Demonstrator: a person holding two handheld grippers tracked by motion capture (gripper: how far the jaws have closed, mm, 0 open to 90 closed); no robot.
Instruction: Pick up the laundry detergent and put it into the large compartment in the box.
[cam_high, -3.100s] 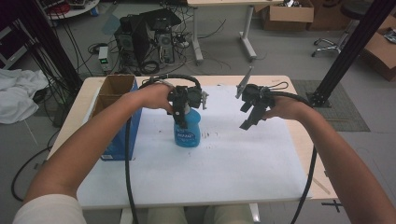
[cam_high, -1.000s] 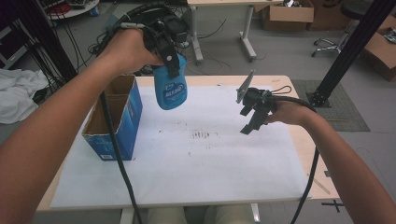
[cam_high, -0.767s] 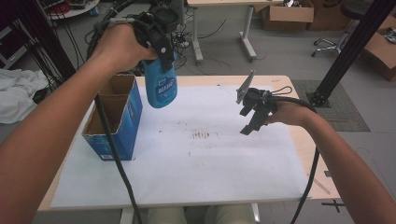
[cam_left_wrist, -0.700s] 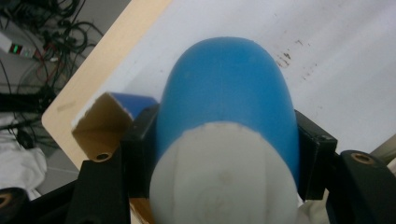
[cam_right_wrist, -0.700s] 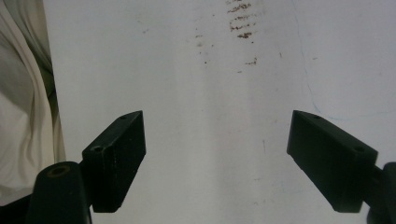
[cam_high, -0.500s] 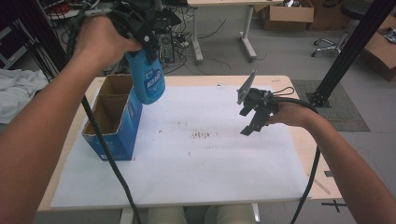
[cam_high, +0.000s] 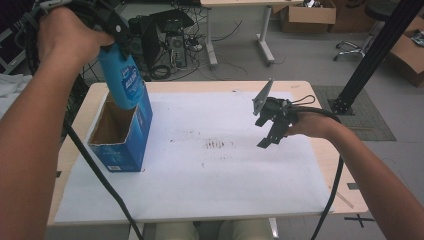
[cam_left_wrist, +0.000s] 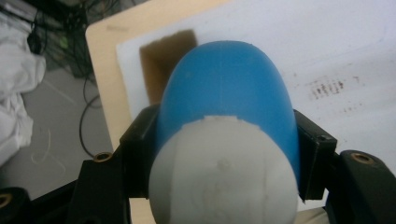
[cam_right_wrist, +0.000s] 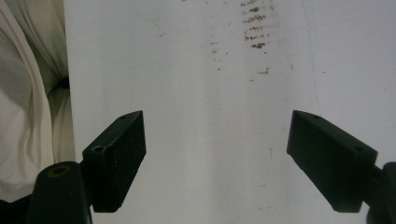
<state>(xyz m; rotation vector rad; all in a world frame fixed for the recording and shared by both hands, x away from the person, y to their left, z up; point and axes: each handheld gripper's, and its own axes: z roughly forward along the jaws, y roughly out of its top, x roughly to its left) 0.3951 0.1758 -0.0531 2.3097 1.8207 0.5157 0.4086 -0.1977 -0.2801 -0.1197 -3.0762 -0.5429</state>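
The left gripper (cam_high: 107, 30) is clamped on the blue bottle (cam_high: 122, 80), its two black jaws pressing the bottle's sides just below the white cap in the left gripper view. The bottle hangs base-down in the air, directly over the open top of the blue cardboard box (cam_high: 122, 137) that stands near the table's left edge. Three seconds ago the bottle stood on the table beside that box; a second ago it was lifted nearer the middle, and it has since travelled left and up to its place above the box. The right gripper (cam_high: 272, 127) hovers over the table's right half, jaws wide apart and empty, where it was before. The table (cam_high: 225, 200) carries a white sheet with dark smudges at its centre. Beyond the far edge lie computers, cables and cardboard boxes on a grey floor.
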